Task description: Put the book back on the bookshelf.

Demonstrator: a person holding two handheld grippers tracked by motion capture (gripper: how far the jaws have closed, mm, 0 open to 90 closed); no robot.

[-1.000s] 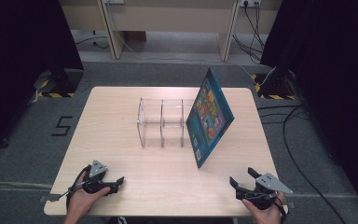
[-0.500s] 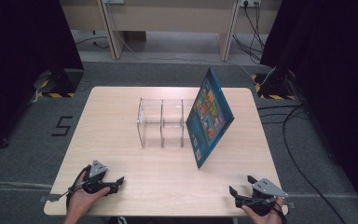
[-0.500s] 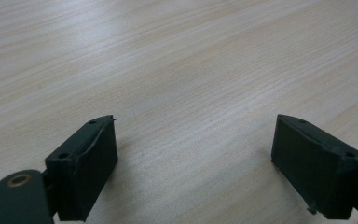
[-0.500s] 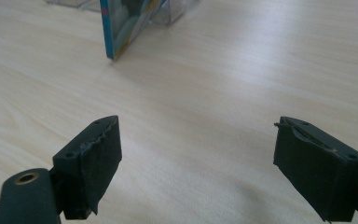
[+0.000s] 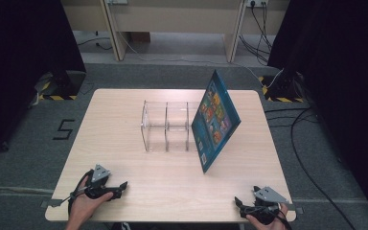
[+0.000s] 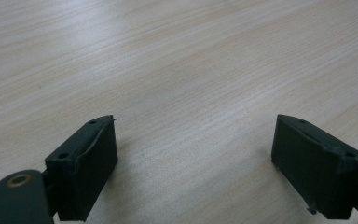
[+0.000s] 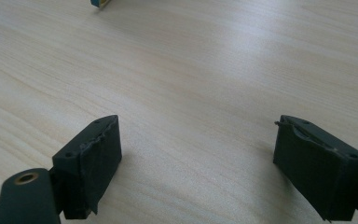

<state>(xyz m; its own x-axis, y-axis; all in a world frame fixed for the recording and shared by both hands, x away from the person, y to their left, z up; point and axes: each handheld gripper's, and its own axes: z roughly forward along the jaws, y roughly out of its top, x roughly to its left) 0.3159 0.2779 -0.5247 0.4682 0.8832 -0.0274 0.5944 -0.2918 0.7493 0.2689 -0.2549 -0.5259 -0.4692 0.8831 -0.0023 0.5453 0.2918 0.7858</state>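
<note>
A blue picture book leans tilted against the right end of a clear acrylic rack in the middle of the wooden table. A corner of the book peeks in at the top of the right gripper view. My left gripper rests near the front left edge, held by a hand, jaws wide apart over bare wood. My right gripper sits at the front right edge, also open with nothing between its fingers.
Grey floor surrounds the table, with a "5" marking at the left. Cables run along the floor at the right. Dark curtains stand on both sides, and furniture legs at the back.
My right gripper has drawn back toward the front edge of the table. The left gripper, book and rack have stayed put.
</note>
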